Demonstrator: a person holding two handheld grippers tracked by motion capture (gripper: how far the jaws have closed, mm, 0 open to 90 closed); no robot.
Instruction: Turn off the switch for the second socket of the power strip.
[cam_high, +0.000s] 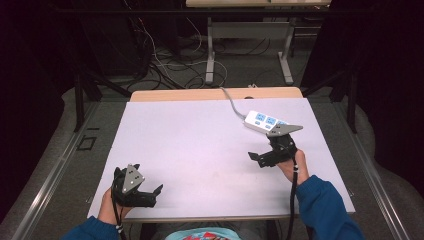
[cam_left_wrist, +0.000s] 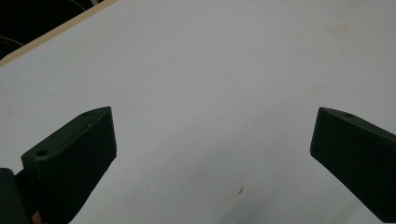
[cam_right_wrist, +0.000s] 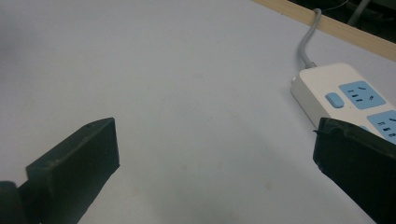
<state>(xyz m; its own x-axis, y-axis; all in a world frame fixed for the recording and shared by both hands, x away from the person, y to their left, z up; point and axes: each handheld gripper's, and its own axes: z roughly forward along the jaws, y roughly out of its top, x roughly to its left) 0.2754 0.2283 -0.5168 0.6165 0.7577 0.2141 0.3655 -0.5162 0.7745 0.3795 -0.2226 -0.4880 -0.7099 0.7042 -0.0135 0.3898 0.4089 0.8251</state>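
Observation:
A white power strip (cam_high: 262, 121) with blue sockets lies at the far right of the white table (cam_high: 200, 145), and its grey cable (cam_high: 231, 102) runs off the far edge. My right gripper (cam_high: 268, 147) hovers just in front of the strip, open and holding nothing. In the right gripper view the power strip (cam_right_wrist: 336, 91) sits at the right, partly hidden behind the right jaw of the gripper (cam_right_wrist: 215, 149). My left gripper (cam_high: 145, 186) rests near the front left edge, open. In the left gripper view its jaws (cam_left_wrist: 212, 140) stand wide apart over bare tabletop.
A wooden strip (cam_high: 200, 94) borders the table's far edge. Beyond it, tangled cables (cam_high: 160, 65) lie on the floor beside the metal legs of another table (cam_high: 210, 55). Dark curtains close in both sides.

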